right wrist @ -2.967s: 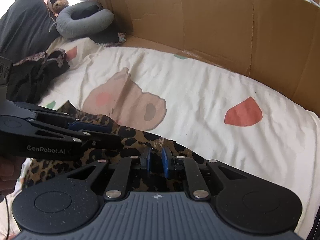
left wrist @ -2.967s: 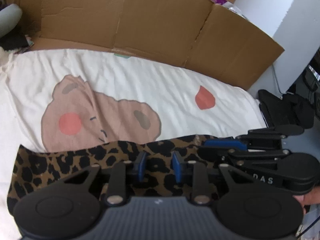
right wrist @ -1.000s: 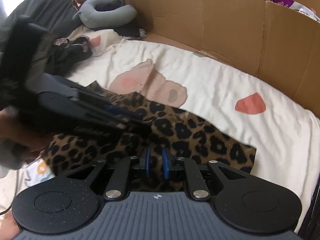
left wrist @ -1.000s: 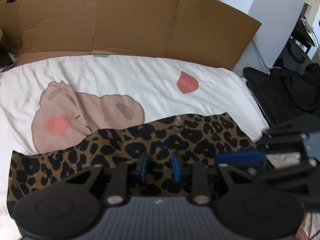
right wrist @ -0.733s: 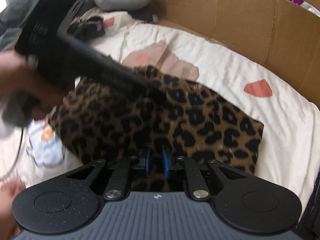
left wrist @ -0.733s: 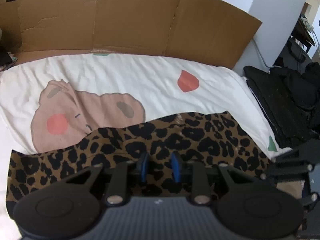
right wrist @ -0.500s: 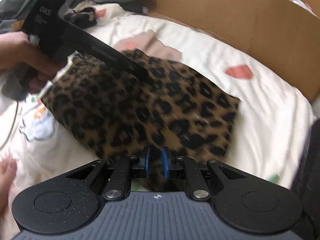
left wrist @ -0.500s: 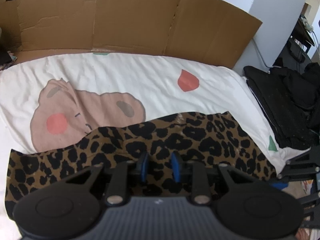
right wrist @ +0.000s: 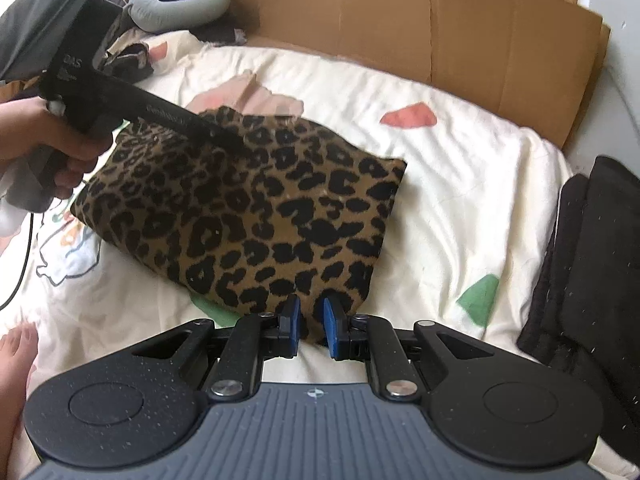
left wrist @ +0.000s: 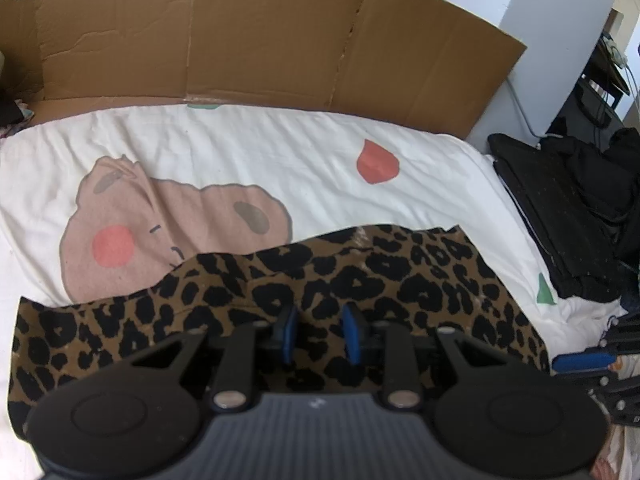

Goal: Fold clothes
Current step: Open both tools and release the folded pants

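While the leopard-print garment [right wrist: 256, 208] lay folded on the bed [right wrist: 472, 200], the right gripper [right wrist: 311, 328] had its narrowly parted jaws around the near corner; the left gripper [left wrist: 318, 334] hovered part-open, gripping nothing. Probably mid-fold; next, carry that corner across

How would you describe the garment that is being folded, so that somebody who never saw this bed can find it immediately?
Start from the cream bedsheet in front of the brown cardboard wall. On the sheet, partly over its printed pink animal face, lies the leopard-print garment, with the right gripper at its near edge. It is the only brown cloth with black spots; the clothes beside the bed are plain black.
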`<state>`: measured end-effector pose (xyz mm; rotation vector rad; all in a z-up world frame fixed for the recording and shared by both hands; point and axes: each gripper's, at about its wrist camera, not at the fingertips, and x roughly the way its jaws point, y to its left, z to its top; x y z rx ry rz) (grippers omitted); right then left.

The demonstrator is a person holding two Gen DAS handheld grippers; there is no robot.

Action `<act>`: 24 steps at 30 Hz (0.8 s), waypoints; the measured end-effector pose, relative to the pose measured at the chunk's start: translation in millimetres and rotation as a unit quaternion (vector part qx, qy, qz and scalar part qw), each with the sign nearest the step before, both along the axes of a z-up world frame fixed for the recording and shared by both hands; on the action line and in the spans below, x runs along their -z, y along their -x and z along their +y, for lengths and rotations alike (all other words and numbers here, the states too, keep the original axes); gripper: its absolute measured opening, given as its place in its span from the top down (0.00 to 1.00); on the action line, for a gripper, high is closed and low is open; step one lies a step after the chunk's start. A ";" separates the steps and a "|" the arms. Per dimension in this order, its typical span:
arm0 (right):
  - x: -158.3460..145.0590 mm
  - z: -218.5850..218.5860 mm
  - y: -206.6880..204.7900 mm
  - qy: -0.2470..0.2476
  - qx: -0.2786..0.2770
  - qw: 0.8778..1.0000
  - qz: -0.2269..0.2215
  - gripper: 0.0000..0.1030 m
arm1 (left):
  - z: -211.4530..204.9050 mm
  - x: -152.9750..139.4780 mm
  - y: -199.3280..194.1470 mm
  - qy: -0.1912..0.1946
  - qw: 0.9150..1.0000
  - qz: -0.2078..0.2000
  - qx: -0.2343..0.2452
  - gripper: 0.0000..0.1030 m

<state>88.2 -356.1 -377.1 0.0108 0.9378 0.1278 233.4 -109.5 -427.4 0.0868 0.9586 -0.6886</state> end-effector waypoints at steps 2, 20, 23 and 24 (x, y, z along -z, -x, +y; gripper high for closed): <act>-1.0 1.9 -2.9 -0.001 -0.003 1.000 -0.003 0.81 | 0.0 -0.1 0.3 0.000 1.000 0.000 -0.001 0.72; 26.8 2.3 -22.3 -0.017 0.023 0.999 0.023 0.81 | 2.1 -39.9 27.1 0.049 0.999 0.004 -0.013 0.80; 26.8 2.4 -22.5 -0.017 0.022 0.999 0.023 0.81 | -4.8 -43.5 47.0 0.056 0.998 0.004 0.010 0.80; 26.9 2.3 -22.5 -0.018 0.022 0.999 0.022 0.81 | -7.9 -42.4 54.2 0.057 0.998 0.006 0.019 0.80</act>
